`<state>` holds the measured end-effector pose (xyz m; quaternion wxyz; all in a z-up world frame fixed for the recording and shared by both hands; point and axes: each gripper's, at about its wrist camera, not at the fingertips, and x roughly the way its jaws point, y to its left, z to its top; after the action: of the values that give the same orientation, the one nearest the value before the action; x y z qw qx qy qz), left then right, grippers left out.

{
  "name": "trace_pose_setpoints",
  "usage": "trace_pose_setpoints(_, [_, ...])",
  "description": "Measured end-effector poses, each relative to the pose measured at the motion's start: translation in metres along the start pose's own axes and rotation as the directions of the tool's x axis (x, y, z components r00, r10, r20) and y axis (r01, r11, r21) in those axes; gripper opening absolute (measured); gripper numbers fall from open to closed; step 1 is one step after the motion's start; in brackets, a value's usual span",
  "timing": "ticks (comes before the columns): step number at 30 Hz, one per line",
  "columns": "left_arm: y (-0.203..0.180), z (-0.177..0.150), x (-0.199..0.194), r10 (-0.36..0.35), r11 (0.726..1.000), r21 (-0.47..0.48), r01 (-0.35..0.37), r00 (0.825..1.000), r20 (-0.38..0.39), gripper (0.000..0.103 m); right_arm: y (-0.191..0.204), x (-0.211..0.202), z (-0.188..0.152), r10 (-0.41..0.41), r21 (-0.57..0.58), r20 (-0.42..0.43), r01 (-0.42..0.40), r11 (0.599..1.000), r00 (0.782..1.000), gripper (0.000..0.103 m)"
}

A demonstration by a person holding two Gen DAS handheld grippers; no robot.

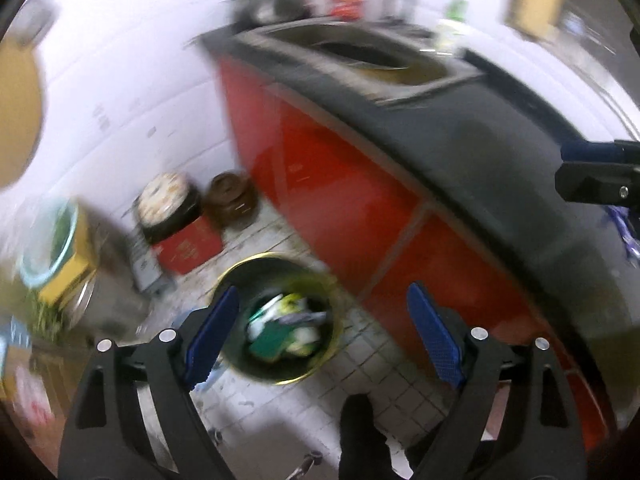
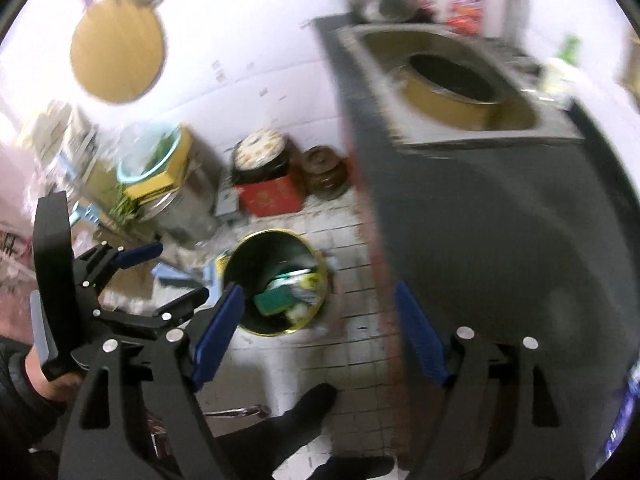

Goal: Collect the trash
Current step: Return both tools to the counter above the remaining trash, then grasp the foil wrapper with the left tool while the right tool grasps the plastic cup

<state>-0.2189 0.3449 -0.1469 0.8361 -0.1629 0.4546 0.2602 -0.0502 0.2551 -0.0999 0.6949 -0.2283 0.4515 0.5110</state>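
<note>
Above the tiled floor (image 1: pixel 400 364), the left claw (image 1: pixel 320 332) and right claw (image 2: pixel 320 336) both hang spread wide, nothing between their blue pads. Below them stands a round bin (image 2: pixel 276 280) with a gold rim, trash (image 2: pixel 288 288) lying inside: green and white wrappers. Just beside it rises the dark counter (image 2: pixel 500 220) with red doors (image 1: pixel 320 184); jars and a red box (image 2: pixel 268 196) sit against the wall beyond.
</note>
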Motion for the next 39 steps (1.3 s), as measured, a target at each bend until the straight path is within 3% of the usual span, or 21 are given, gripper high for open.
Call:
trace_pose_setpoints(4, [-0.079, 0.025, -0.012, -0.115, 0.983, 0.149, 0.11, 0.993, 0.023, 0.084, -0.061, -0.065, -0.039, -0.097, 0.107, 0.054, 0.091, 0.99, 0.994, 0.08])
trace_pose_setpoints(6, [-0.125, 0.037, -0.017, -0.182, 0.958, 0.231, 0.171, 0.983, 0.024, 0.084, -0.096, -0.102, -0.068, -0.181, 0.176, 0.075, 0.166, 0.97, 0.981, 0.08])
trace_pose_setpoints(10, [-0.219, 0.052, -0.03, -0.301, 0.884, 0.378, 0.274, 0.953, 0.013, 0.084, -0.149, -0.163, -0.127, -0.308, 0.314, 0.098, 0.264, 0.912, 0.946, 0.08])
trace_pose_setpoints(13, [-0.291, 0.058, -0.043, -0.381, 0.809, 0.481, 0.338, 0.924, -0.007, 0.084, -0.187, -0.205, -0.175, -0.387, 0.423, 0.091, 0.316, 0.849, 0.917, 0.08])
trace_pose_setpoints(18, [-0.379, 0.046, -0.056, -0.452, 0.705, 0.592, 0.391, 0.89, -0.049, 0.084, -0.231, -0.254, -0.251, -0.481, 0.561, 0.059, 0.37, 0.741, 0.875, 0.08])
trace_pose_setpoints(22, [-0.421, 0.032, -0.063, -0.476, 0.646, 0.641, 0.414, 0.876, -0.086, 0.084, -0.252, -0.277, -0.3, -0.512, 0.641, 0.037, 0.373, 0.671, 0.858, 0.08])
trace_pose_setpoints(27, [-0.443, 0.026, -0.067, -0.477, 0.613, 0.675, 0.411, 0.873, -0.099, 0.084, -0.263, -0.286, -0.325, -0.516, 0.689, 0.037, 0.352, 0.634, 0.856, 0.08])
trace_pose_setpoints(39, [-0.476, 0.051, -0.025, -0.431, 0.624, 0.686, 0.375, 0.897, -0.098, 0.084, -0.31, -0.264, -0.32, -0.476, 0.709, 0.039, 0.311, 0.633, 0.879, 0.08])
